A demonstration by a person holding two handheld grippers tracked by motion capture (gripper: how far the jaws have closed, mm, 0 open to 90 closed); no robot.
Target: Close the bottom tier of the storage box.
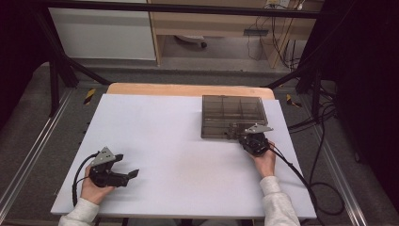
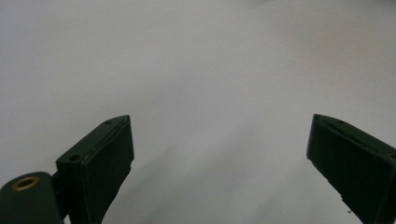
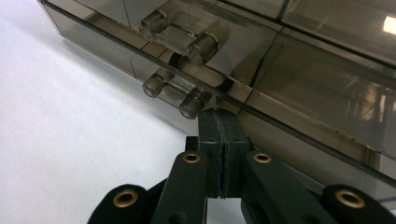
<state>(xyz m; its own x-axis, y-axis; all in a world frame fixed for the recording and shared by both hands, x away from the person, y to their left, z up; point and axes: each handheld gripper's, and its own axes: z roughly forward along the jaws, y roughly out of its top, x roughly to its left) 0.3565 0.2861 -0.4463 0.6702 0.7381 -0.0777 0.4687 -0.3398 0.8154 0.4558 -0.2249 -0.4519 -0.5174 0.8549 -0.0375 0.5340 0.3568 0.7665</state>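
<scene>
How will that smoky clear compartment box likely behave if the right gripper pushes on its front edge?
The compartment box looks like rigid moulded plastic, so it should stay stiff. Its compartments appear empty, so it is probably light and may slide on the smooth white table rather than tip, being low and flat. The right gripper, jaws closed, could slip on its glossy wall.

Organizer box – glossy smoky clear plastic; table – matt white.

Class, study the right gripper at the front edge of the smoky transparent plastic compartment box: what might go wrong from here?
1. The right gripper, jaws closed together, presses at the front edge of the smoky transparent plastic compartment box beside its clear latch; it may slip off.
2. The left gripper, jaws open, sits apart on the white table, so the unsteadied box could slide under a push.
</scene>
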